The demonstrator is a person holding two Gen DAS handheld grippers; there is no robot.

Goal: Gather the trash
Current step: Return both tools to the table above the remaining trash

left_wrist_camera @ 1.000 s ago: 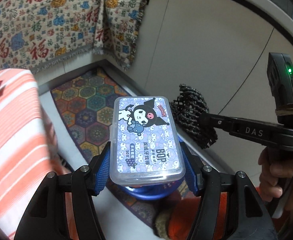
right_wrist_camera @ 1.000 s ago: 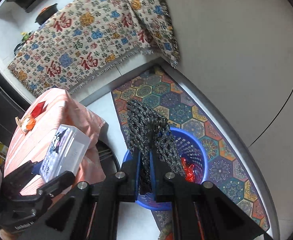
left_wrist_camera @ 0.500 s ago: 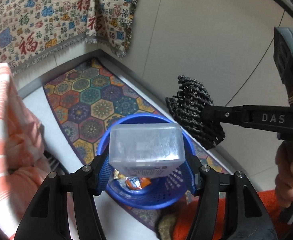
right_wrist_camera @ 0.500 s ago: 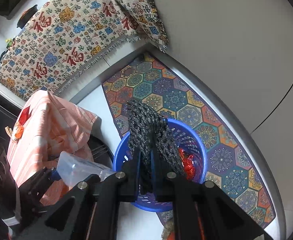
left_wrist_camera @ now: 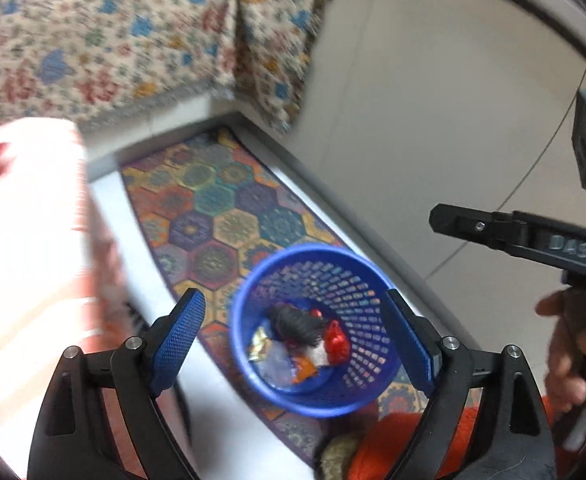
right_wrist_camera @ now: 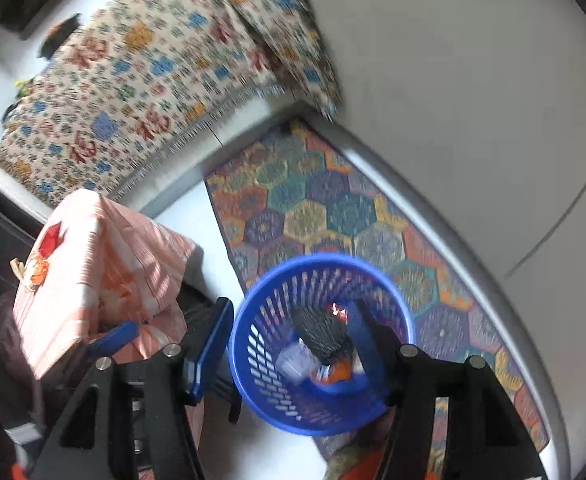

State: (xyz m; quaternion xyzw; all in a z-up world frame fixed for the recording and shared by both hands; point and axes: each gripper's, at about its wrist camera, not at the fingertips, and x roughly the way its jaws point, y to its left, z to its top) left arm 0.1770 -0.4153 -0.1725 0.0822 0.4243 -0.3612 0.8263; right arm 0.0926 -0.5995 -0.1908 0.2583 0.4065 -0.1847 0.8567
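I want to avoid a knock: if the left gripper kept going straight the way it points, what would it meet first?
Most likely the blue basket. The left gripper is open, its jaws having just opened with nothing between them, and the basket sits right between its fingers; depth is unclear, so the rim or the trash inside could come first.

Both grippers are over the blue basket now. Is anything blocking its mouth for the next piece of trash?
Nothing visible does. The blue basket stands open-topped on the patterned rug, holding the black mesh bundle and wrappers low inside. Left gripper and right gripper hang open above it.
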